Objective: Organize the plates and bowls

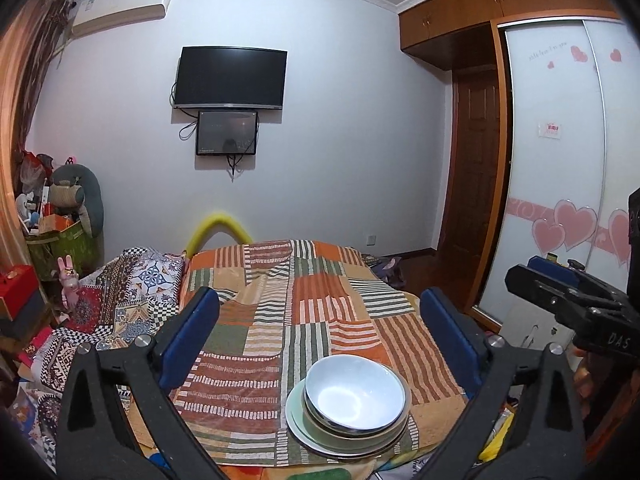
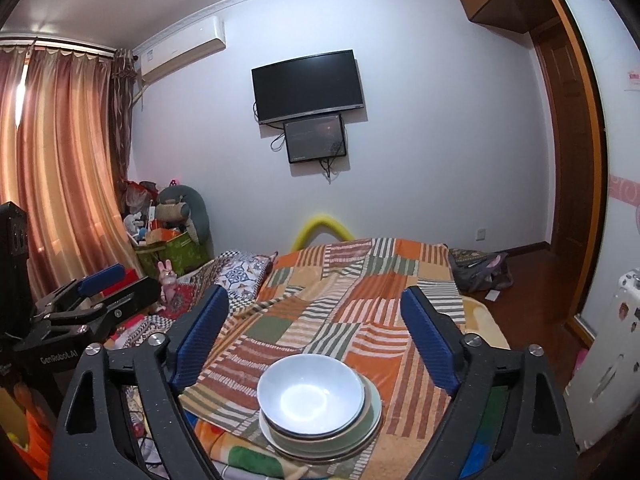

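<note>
Left wrist view: a bed (image 1: 320, 300) under a striped patchwork cover carries, near its front edge, stacked plates (image 1: 344, 438) topped by a white bowl (image 1: 354, 392). Left hand-held gripper (image 1: 320, 316) and right hand-held gripper (image 2: 314, 314) hover above, fingers spread, holding nothing.

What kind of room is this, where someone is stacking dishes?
Most likely a bedroom in a home. A patchwork cloth covers what looks like a bed, a television hangs on the wall, and a wardrobe with heart-patterned sliding doors stands alongside. The bowl and plates sit stacked on the cloth.
</note>
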A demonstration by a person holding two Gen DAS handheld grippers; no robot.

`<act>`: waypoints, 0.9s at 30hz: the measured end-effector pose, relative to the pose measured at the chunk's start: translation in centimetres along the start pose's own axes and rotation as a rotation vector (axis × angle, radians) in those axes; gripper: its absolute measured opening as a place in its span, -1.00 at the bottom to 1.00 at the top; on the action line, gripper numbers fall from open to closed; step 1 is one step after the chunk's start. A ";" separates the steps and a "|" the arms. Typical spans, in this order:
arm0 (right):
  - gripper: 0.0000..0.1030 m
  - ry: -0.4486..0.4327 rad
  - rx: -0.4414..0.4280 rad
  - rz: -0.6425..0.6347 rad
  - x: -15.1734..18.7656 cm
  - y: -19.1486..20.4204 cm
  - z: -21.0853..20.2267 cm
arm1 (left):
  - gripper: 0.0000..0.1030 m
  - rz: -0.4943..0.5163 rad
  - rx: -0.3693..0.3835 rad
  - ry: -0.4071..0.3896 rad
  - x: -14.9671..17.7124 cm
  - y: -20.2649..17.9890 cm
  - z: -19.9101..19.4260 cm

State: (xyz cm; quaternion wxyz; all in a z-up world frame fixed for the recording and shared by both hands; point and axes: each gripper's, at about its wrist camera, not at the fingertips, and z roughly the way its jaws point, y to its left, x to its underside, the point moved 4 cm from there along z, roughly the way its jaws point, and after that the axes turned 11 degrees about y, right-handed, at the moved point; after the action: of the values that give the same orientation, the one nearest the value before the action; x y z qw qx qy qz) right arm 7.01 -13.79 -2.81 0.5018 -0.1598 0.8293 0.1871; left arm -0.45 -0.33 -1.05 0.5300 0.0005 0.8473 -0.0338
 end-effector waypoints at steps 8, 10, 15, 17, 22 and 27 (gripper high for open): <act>0.92 -0.018 0.009 0.001 0.0 0.1 -0.7 | 0.98 0.005 -0.006 -0.001 0.4 -0.2 -0.2; 0.93 -0.018 0.010 0.002 0.0 0.1 -0.8 | 0.98 0.005 -0.004 -0.002 0.4 -0.2 -0.3; 0.96 -0.021 0.012 0.008 0.2 0.1 -1.0 | 0.99 0.003 -0.004 0.000 0.5 -0.2 -0.2; 0.97 -0.021 0.012 0.008 0.4 0.0 -1.1 | 0.99 0.002 -0.004 0.000 0.5 -0.2 -0.3; 0.97 -0.018 0.012 0.009 0.4 -0.1 -1.2 | 0.99 0.002 -0.004 0.000 0.6 -0.2 -0.3; 0.97 -0.017 0.012 0.008 0.3 -0.2 -1.2 | 0.99 0.001 -0.003 0.000 0.6 -0.2 -0.3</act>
State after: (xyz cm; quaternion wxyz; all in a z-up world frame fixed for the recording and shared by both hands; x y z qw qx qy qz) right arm 6.06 -14.53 -2.59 0.5090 -0.1518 0.8267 0.1856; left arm -1.01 -0.52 -1.39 0.5300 0.0000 0.8474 -0.0321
